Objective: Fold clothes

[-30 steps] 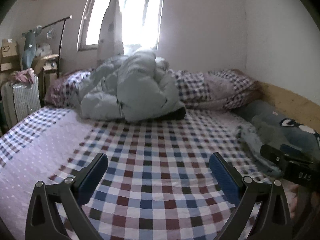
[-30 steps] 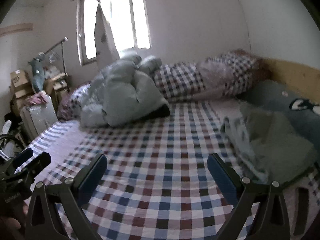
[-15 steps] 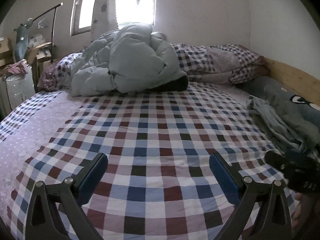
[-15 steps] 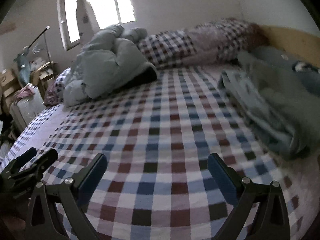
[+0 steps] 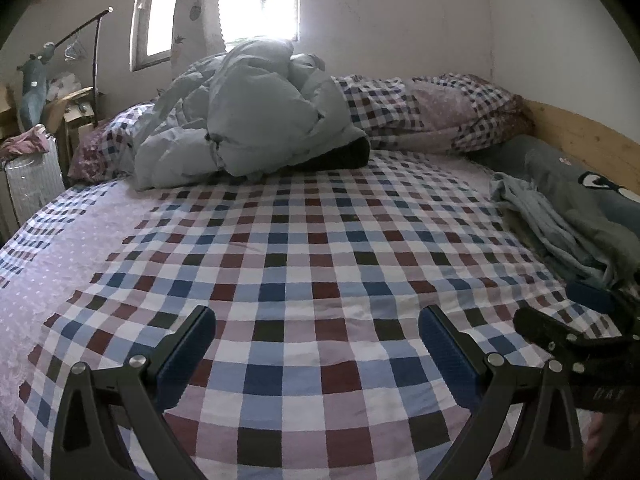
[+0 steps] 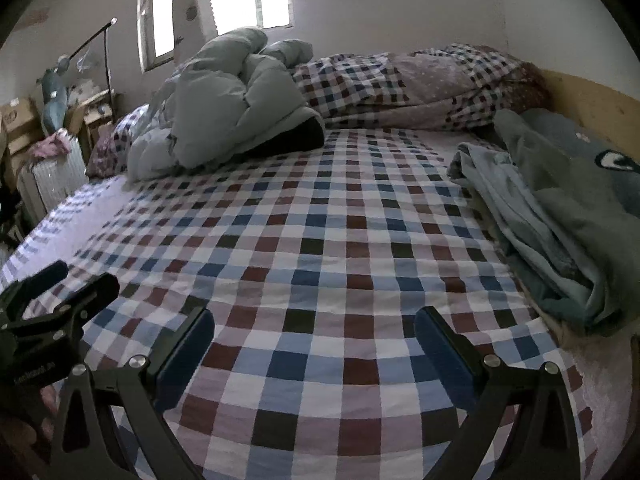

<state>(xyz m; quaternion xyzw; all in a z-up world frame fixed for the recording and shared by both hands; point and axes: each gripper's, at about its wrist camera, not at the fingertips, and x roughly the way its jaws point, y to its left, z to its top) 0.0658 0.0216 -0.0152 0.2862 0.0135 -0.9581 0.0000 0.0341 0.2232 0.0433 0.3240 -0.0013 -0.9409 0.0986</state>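
Clothes [image 6: 552,216] lie in one rumpled heap along the right edge of the bed, soft grey-green and pale blue-grey layers slumped over each other, unfolded, hard against a dark grey cushion [image 5: 600,184] printed with a cartoon eye; how many garments the heap holds I cannot tell. One bed fills both my views, its sheet [image 5: 312,264] a flat cotton check of navy, maroon, pale blue and white, with a lilac dotted panel down the left side; one puffy pale grey duvet [image 5: 256,116] is bunched at the head, quilted and billowing, lying against two checked pillows [image 5: 424,112]; one wooden board [image 5: 580,136] runs along the right wall; one ribbed white suitcase [image 5: 32,184] stands left of the bed under a black clothes rail [image 5: 95,52]. My left gripper [image 5: 318,344] hangs over the sheet's near end, its two blue-padded fingers [image 5: 188,352] spread wide, holding nothing; my right gripper [image 6: 314,346] hangs likewise, fingers apart and empty, the heap near its right finger [image 6: 444,348] but not touching it.
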